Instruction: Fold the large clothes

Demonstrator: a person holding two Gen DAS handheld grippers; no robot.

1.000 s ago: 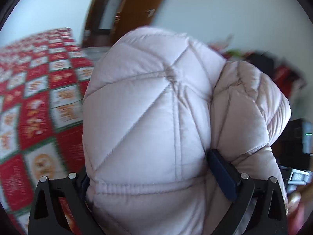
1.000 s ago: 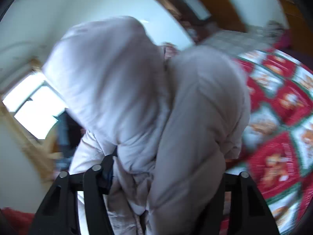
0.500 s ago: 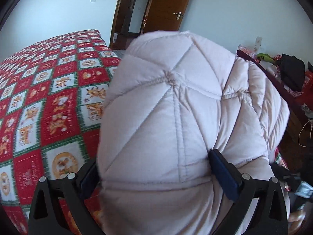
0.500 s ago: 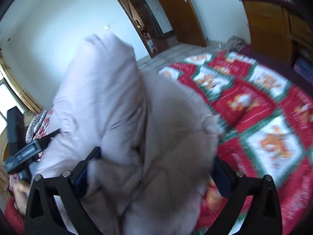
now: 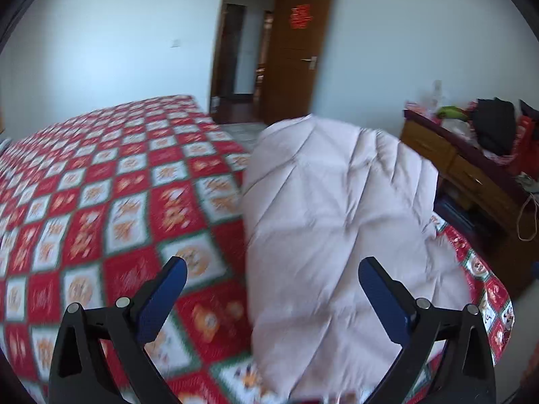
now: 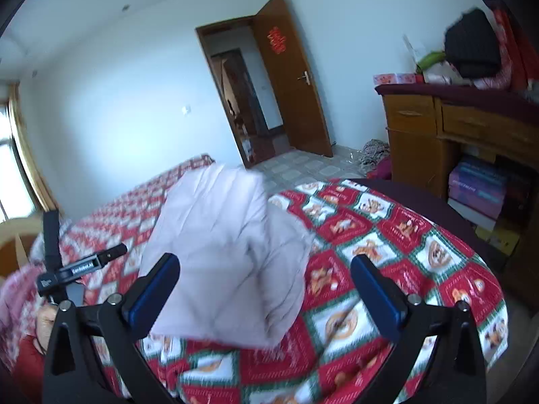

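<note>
A pale pink quilted jacket (image 5: 337, 219) lies bundled on the bed's red, white and green checked cover (image 5: 101, 202), close to the bed's right edge. My left gripper (image 5: 272, 264) is open just short of the jacket, its blue pads (image 5: 165, 293) clear of the fabric. In the right wrist view the jacket (image 6: 229, 252) looks blurred on the cover (image 6: 387, 235). My right gripper (image 6: 265, 262) stands wide open in front of it, holding nothing. The left hand-held gripper body (image 6: 81, 267) and a person's hand (image 6: 47, 316) show at the far left.
An open wooden door (image 5: 293, 50) leads out at the back. A wooden dresser (image 5: 454, 161) piled with bags and clothes stands right of the bed, with stacked boxes (image 6: 478, 192) under it. Tiled floor (image 6: 303, 165) lies beyond the bed's corner. A window (image 6: 10, 175) is at the left.
Both grippers have let go of the jacket and drawn back from it. Their jaws now stand open, and the jacket has dropped from between them onto the bed.
</note>
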